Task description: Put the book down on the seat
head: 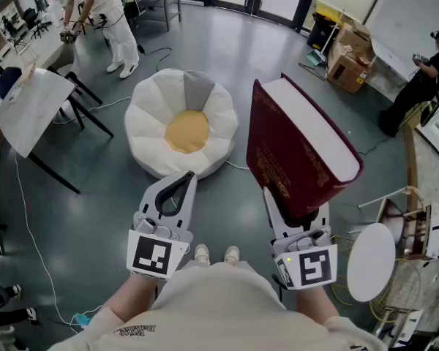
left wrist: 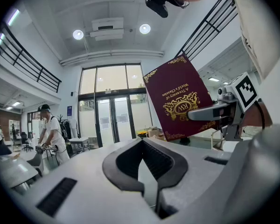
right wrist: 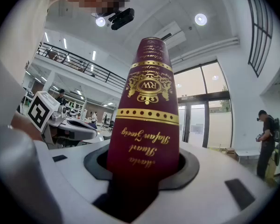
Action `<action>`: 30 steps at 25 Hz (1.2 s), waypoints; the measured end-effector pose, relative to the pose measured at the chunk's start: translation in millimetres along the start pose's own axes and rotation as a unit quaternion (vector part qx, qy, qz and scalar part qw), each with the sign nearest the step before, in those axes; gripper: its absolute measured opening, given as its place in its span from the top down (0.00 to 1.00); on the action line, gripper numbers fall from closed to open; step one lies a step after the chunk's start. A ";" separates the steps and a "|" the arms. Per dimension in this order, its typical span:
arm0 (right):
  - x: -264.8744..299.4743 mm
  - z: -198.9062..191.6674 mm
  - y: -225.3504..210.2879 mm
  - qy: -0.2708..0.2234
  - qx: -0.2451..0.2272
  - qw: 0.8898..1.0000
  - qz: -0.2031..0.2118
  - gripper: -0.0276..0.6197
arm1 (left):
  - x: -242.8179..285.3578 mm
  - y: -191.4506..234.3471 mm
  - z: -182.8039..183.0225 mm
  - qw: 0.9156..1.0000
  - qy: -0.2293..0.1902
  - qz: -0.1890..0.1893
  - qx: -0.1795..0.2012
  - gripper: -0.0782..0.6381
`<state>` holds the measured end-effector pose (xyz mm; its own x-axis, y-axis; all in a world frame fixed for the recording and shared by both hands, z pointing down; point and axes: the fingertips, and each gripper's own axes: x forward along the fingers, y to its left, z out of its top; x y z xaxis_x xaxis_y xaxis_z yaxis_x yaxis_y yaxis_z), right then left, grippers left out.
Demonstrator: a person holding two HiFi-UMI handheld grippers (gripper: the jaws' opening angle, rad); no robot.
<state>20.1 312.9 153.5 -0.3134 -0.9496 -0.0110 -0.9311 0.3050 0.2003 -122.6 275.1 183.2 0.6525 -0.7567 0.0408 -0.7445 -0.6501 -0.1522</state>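
Observation:
A thick maroon book [head: 300, 148] with gold lettering stands tilted in the air, with my right gripper [head: 296, 212] shut on its lower end. In the right gripper view the book's spine [right wrist: 144, 106] rises from between the jaws of the right gripper [right wrist: 142, 171]. The seat [head: 183, 123], a white flower-shaped cushion with a yellow centre, lies on the grey floor ahead and to the book's left. My left gripper [head: 188, 175] hangs shut and empty just in front of the seat. In the left gripper view, beyond the left gripper [left wrist: 142, 143], the book's cover [left wrist: 179, 99] shows at the right.
A white folding table [head: 29, 104] stands at the left, with a person in white [head: 106, 13] behind it. Cardboard boxes [head: 347, 61] and a person in black [head: 424, 79] are at the back right. A small round white table [head: 371, 262] is close on my right. Cables trail across the floor.

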 end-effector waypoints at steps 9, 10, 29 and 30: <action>-2.3 -16.0 -4.7 0.002 0.017 1.000 -0.005 0.62 | -0.2 -8.8 -12.8 1.000 0.003 -0.005 -0.005 0.88; -2.1 -17.1 -4.9 0.003 0.020 1.000 -0.003 0.62 | 0.5 -8.9 -13.5 1.000 0.004 -0.005 -0.004 0.88; -8.4 -45.0 -50.1 0.014 0.043 0.999 0.015 0.62 | 36.3 -36.8 -18.4 1.000 0.018 0.006 -0.015 0.88; -8.5 -46.1 -52.5 0.013 0.043 0.999 0.017 0.62 | 38.3 -39.1 -18.6 1.000 0.018 0.006 -0.014 0.88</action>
<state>80.3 301.6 188.1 -0.3406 -0.9400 0.0192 -0.9332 0.3405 0.1148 -71.2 270.2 209.0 0.6385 -0.7660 0.0751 -0.7560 -0.6425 -0.1252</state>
